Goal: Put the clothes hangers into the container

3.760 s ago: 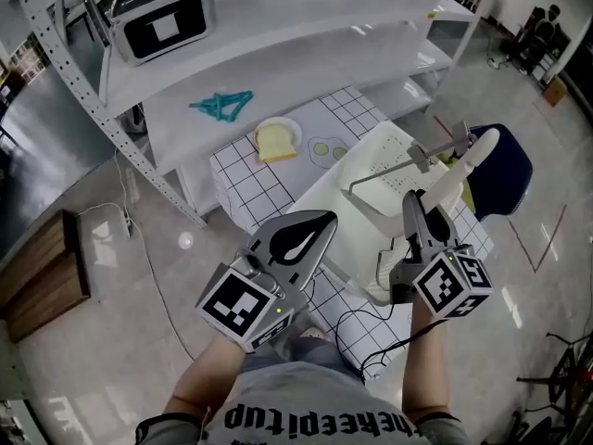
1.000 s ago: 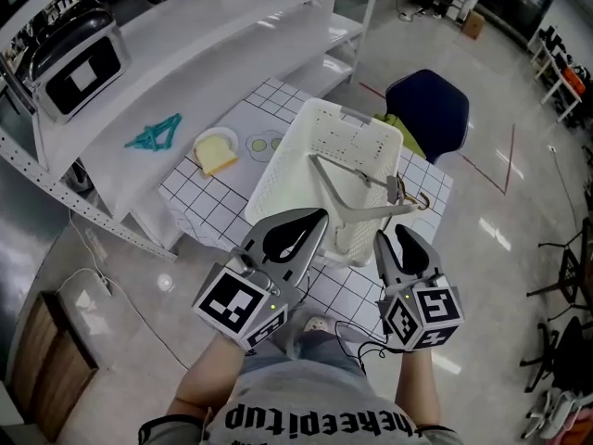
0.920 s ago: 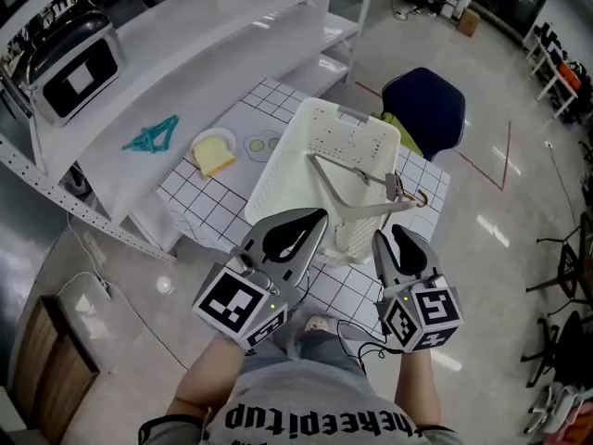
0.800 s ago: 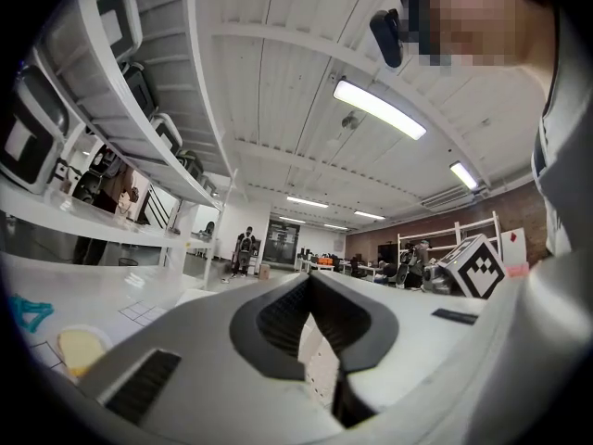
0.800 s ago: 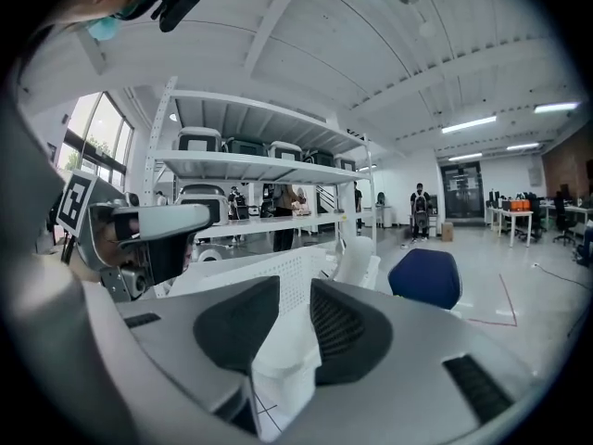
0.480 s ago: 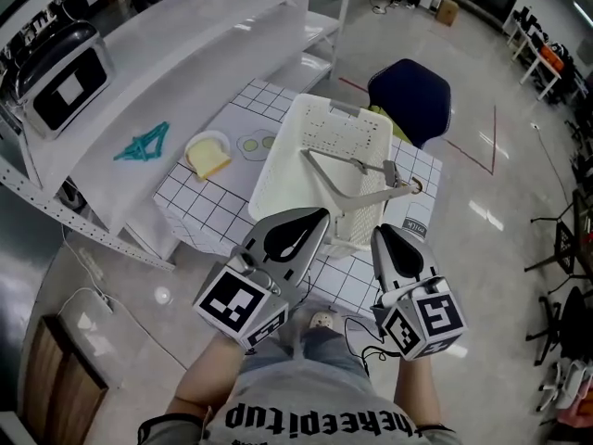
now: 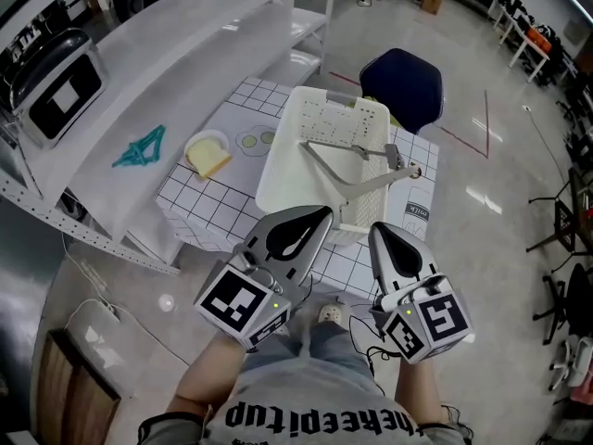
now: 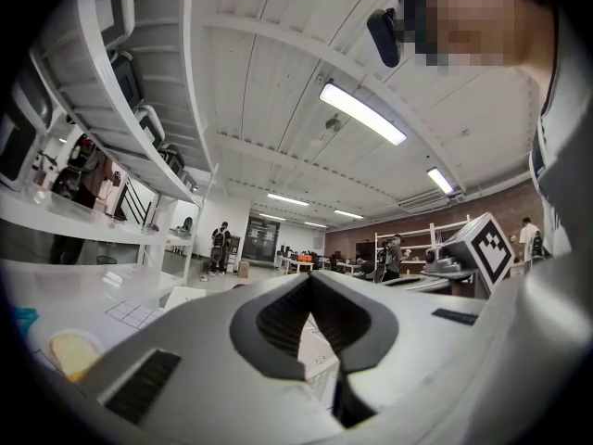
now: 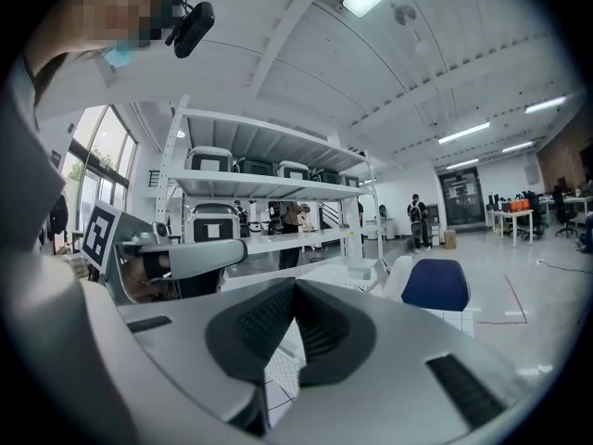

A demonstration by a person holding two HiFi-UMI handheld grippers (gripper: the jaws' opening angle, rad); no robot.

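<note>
Waiting on the shelf: a teal bundle of thin plastic triangles, judged to be clothes hangers, is seen at the far left on the white shelf, well apart from the container; this part of the task is judged not yet done.
Plate: a round white plate bearing a slice of bread is set at the left of the table.
Table: the table is covered by a white cloth printed with a black grid.
Container: a white plastic basket, rectangular with perforated walls, is placed at the middle of the table.
Left gripper: the left gripper is held near, over the table's near edge; its smooth grey jaws are seen closed tip to tip, with nothing between them.
Hanger in container: one pale hanger, angular and rigid, is laid across the basket, its metal hook at the right rim; this part is judged done.
Right gripper: the right gripper is held near, just right of the left one; its jaws have just been closing and are pressed together, empty.
Chair: a dark blue padded chair is seen beyond the table's far right corner.
</note>
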